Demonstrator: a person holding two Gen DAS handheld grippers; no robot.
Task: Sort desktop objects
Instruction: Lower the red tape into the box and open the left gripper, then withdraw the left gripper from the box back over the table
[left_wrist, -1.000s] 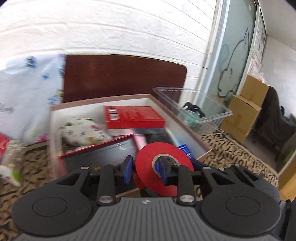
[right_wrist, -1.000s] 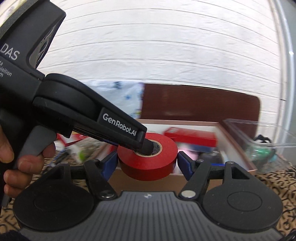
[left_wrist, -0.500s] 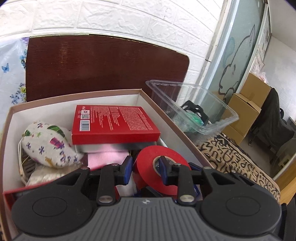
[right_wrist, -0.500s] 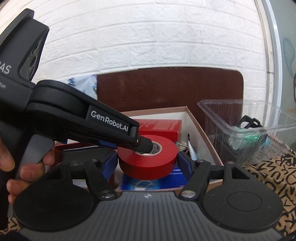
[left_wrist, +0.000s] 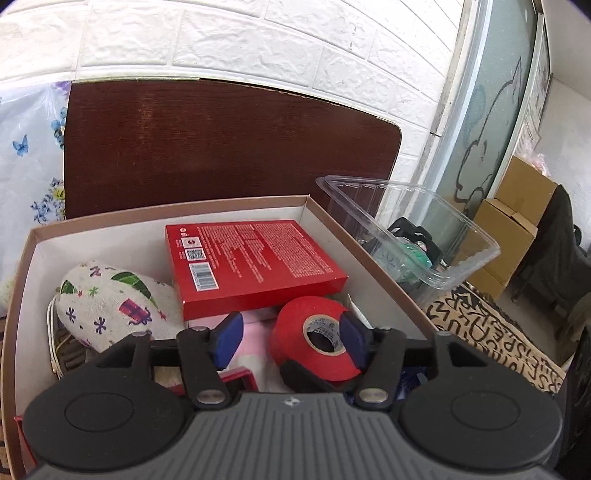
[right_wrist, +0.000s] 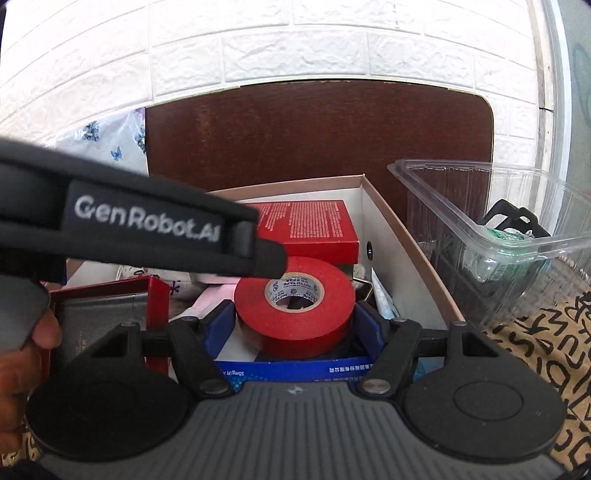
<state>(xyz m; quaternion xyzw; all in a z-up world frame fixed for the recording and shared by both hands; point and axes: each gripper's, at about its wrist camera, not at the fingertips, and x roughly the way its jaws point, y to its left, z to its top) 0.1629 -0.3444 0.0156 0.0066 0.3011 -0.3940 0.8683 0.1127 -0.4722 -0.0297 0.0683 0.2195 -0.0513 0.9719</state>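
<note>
Both grippers have carried the red tape roll (right_wrist: 295, 301) over the cardboard box (left_wrist: 29, 251), where the left gripper (left_wrist: 290, 341) now spreads wide and the right gripper (right_wrist: 295, 325) alone clamps it, probably for release.

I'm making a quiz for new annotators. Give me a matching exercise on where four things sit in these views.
Things:
1. red tape roll
2. red flat box
3. patterned pouch
4. clear plastic container

Places:
a. outside the cardboard box, beside its right wall
b. between the fingers of the right gripper
c. inside the cardboard box, on its left side
d. inside the cardboard box, towards its back wall

Pairs: 1-b, 2-d, 3-c, 4-a
</note>
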